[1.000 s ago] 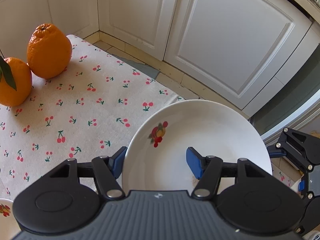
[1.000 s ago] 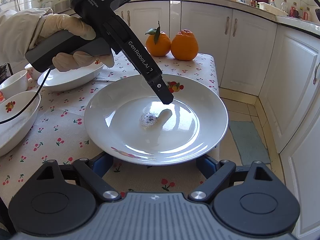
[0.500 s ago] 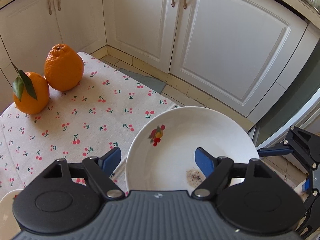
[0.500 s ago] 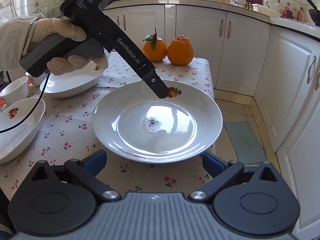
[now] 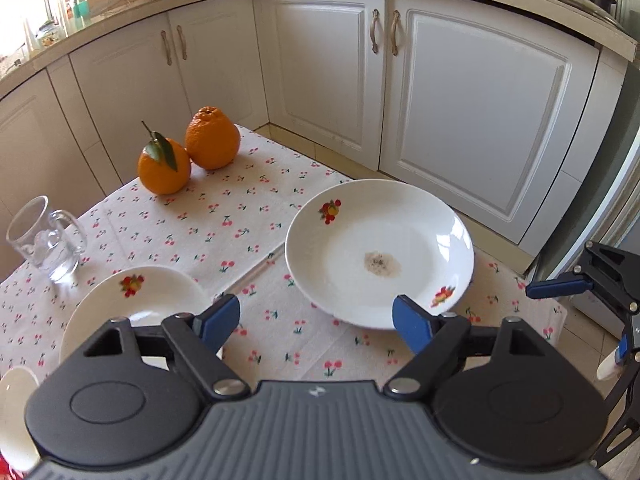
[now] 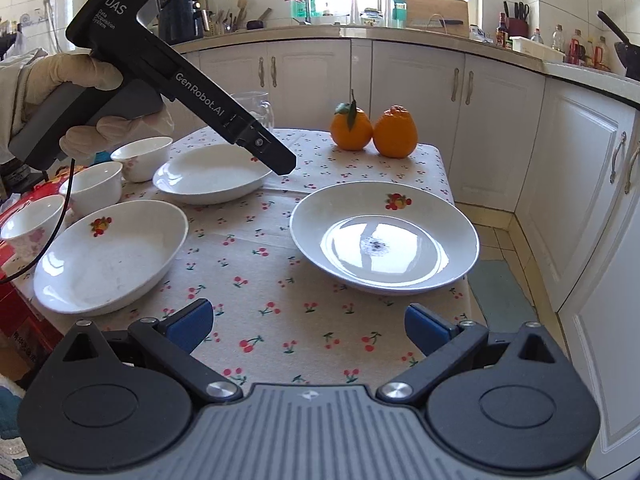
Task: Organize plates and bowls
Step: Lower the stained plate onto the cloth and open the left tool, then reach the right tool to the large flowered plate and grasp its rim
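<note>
Looking through both wrist cams right now. My left gripper (image 5: 316,322) is up off the cloth and its jaws are opening, with nothing between them, just cherry-print tablecloth (image 5: 224,220) below. In the right wrist view I can see that same left gripper (image 6: 286,164) from the side, held by a gloved hand (image 6: 76,92), hanging in the air above the counter and not touching anything.

My right gripper (image 6: 306,328) has its jaws spread wide and released, nothing in them either; they sit near the front edge of the counter.

The plate (image 6: 384,236) with the fruit print and a small greyish smudge in its middle sits flat on the cloth at the right-hand corner of the counter, just ahead of the right jaws but apart from them. From the left cam the same plate (image 5: 380,252) is ahead and to the right of my jaws, free of them.

The rest of the dishes are over on the left: a second plate (image 6: 108,256) at the near side, a third plate (image 6: 212,174) behind it, and three small bowls, one (image 6: 32,224), another (image 6: 92,186), and a third (image 6: 142,156), lined up along the left edge.

Two oranges (image 6: 374,130) are touching at the back of the counter, and a glass mug (image 5: 44,238) stands near the third plate.
</note>
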Tool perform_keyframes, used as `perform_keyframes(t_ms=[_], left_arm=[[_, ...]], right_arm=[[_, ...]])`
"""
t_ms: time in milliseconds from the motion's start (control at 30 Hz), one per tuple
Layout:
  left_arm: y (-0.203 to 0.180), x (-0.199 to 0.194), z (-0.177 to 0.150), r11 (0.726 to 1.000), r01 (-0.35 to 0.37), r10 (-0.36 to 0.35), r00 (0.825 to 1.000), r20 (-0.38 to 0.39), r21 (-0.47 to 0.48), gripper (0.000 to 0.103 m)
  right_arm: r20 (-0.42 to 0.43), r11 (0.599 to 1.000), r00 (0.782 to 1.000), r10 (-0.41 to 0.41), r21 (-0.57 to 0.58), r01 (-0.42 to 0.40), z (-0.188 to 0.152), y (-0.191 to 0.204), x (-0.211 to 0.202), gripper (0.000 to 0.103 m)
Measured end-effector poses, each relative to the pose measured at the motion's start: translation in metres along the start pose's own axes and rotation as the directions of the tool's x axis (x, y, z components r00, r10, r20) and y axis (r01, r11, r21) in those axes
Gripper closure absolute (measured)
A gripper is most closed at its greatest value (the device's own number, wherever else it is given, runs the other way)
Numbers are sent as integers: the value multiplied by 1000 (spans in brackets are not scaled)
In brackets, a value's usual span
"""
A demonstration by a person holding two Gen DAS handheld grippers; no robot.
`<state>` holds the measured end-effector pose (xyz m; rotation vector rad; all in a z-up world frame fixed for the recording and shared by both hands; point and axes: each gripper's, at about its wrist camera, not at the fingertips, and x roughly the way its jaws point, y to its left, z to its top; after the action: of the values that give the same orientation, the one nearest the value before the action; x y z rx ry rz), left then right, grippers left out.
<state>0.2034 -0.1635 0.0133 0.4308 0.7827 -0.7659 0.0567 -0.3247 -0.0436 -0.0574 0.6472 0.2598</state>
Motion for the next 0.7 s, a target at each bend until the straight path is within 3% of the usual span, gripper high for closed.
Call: perform_keyframes(t_ms=[400,700], left_arm=[[-21,-66,-105,986,-152,155,987,47,-68,15],[-1,-81,-138,956,-193,198,980,1,-219,15]], right_arm=[[16,998,999,46,-38,-45,-12,43,-17,0],[-38,985,992,120,-123,-124,-12,71,1,0]])
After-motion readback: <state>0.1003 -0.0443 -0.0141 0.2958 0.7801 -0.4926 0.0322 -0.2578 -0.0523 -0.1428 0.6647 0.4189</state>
